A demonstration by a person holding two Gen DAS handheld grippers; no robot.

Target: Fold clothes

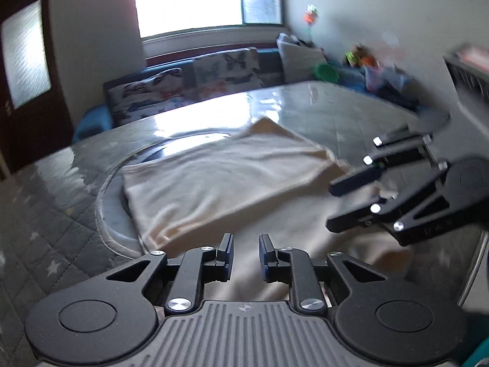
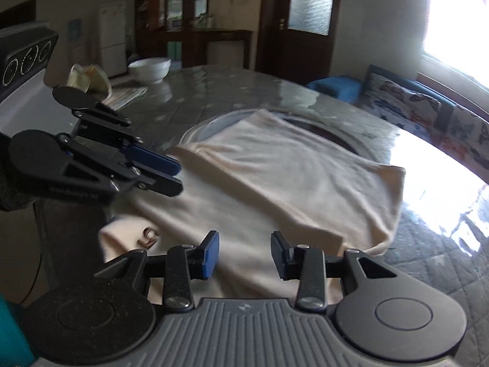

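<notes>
Both tools, left (image 1: 246,255) and right (image 2: 245,255), hover slightly open, empty, over cream garment (image 1: 232,177).

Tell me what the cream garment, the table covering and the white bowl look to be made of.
Cream garment: soft knit fabric, probably cotton jersey; matte, with limp folds and rounded edges.
Table covering: a quilted grey cloth with stars, seemingly under clear plastic or glass; stitched diamonds show, yet the top mirrors the window glare.
White bowl: likely glazed ceramic, possibly plastic; smooth, with a slight sheen.
</notes>
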